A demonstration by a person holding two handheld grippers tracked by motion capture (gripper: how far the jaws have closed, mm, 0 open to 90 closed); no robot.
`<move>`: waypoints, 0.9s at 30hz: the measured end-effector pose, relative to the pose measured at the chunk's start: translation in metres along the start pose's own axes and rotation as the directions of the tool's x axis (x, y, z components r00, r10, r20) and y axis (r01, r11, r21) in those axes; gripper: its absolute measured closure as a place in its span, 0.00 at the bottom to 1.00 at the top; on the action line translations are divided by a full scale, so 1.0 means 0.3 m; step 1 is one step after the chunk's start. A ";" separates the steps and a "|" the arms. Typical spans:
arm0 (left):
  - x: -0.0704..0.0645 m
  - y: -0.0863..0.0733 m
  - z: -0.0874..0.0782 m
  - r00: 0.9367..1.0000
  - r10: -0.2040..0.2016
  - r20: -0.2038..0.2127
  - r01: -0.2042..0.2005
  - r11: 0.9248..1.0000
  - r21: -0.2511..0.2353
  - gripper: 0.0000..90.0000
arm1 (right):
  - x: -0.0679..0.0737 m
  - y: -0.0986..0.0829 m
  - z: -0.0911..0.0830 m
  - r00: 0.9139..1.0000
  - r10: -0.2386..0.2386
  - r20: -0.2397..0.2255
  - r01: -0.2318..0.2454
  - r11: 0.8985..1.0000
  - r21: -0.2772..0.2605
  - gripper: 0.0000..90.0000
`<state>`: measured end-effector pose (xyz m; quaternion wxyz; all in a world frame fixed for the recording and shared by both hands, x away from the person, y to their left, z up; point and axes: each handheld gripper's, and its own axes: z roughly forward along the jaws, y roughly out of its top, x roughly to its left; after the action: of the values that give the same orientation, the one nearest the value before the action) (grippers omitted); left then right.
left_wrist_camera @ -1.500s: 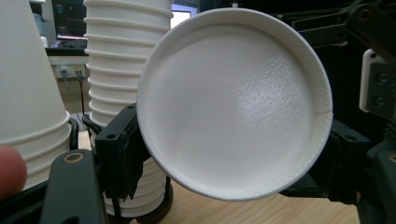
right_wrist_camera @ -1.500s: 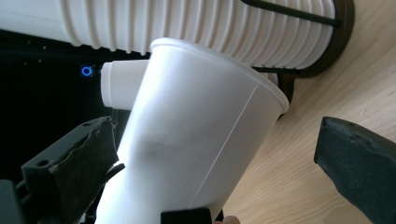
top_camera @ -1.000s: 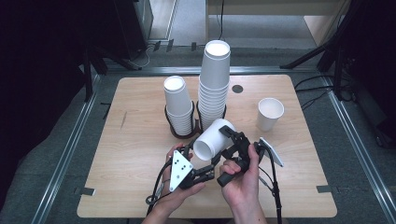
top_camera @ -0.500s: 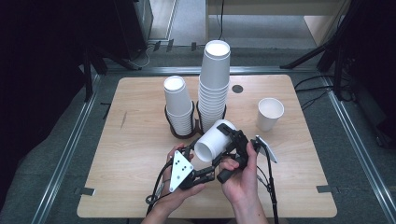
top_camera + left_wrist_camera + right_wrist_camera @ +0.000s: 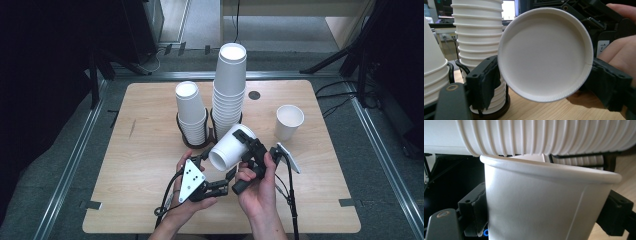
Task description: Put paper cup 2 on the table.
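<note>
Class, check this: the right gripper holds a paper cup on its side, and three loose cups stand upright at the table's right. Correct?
Not quite. The high view shows one loose cup upright at the right, not three. The right gripper does hold a paper cup on its side.

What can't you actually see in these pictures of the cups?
- Held paper cup: its base is hidden by the right gripper in the high view.
- Cup holder: mostly hidden by the cup stacks in the high view.
- Tall stack: top cut off by the left gripper view's edge.
- Lone cup: its inside is too small to tell.
</note>
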<state>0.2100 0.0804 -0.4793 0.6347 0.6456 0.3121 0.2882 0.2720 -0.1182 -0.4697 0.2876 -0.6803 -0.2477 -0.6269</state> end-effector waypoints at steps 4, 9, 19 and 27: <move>0.003 0.005 -0.003 1.000 -0.019 0.006 0.019 1.000 -0.006 0.14 | 0.015 0.008 -0.008 0.999 -0.053 -0.011 0.052 0.998 -0.031 0.15; 0.011 0.003 -0.004 1.000 -0.027 0.001 0.027 1.000 0.007 0.14 | 0.038 0.021 -0.026 0.989 -0.150 -0.002 0.150 0.985 -0.089 0.15; 0.014 0.002 -0.003 0.999 -0.040 0.013 0.039 0.999 0.018 0.14 | 0.053 0.036 -0.054 0.914 -0.393 0.106 0.406 0.900 -0.162 0.15; 0.010 0.001 -0.003 0.999 -0.037 0.016 0.037 0.999 0.016 0.15 | 0.067 0.036 -0.075 0.792 -0.567 0.226 0.608 0.766 -0.209 0.15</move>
<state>0.2111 0.0833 -0.4790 0.6374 0.6469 0.3211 0.2686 0.2653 -0.1421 -0.4494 -0.0387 -0.6458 -0.3813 -0.6603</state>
